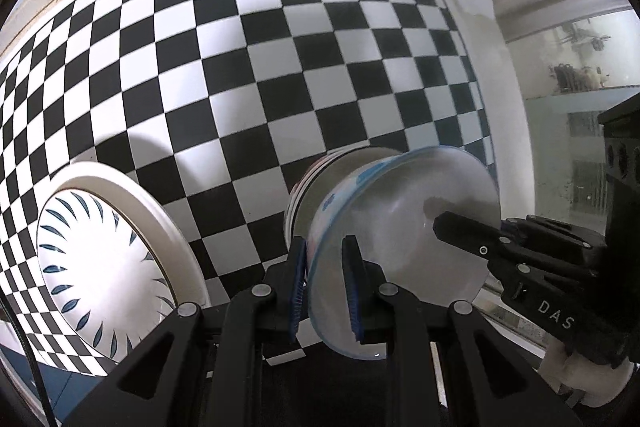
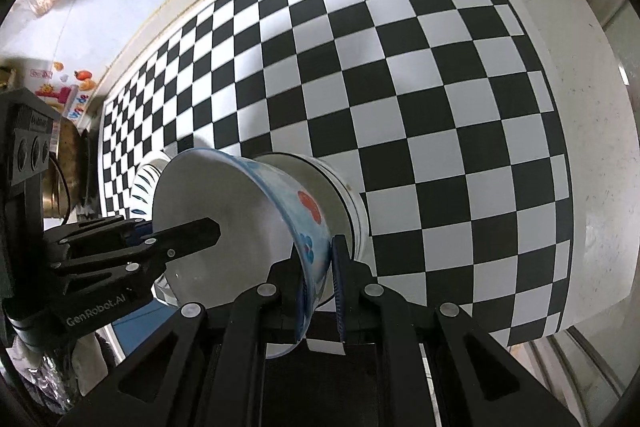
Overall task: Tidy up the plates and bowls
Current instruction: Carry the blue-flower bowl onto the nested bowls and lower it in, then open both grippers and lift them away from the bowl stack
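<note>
Landmark: the checkered mat (image 1: 280,59), black and white, covers the table.
Left wrist view only: a white plate (image 1: 112,259) with blue leaf marks lies on the mat's left part, well apart from the bowl; a glass cabinet (image 1: 572,75) stands past the mat's right edge.
Right wrist view only: red and blue spots on the bowl's outer wall; a brass pot (image 2: 66,171) beside the mat's left edge.
Bowl (image 1: 400,247): held tilted over a second white bowl (image 2: 344,195) that stands on the mat; its inside looks empty.
Left gripper (image 1: 326,291): jaws narrow, pinching the bowl's rim.
Right gripper (image 2: 320,291): jaws narrow, pinching the opposite rim.
Open room: the mat's far and right squares lie bare up to the white table edge (image 2: 592,187).
</note>
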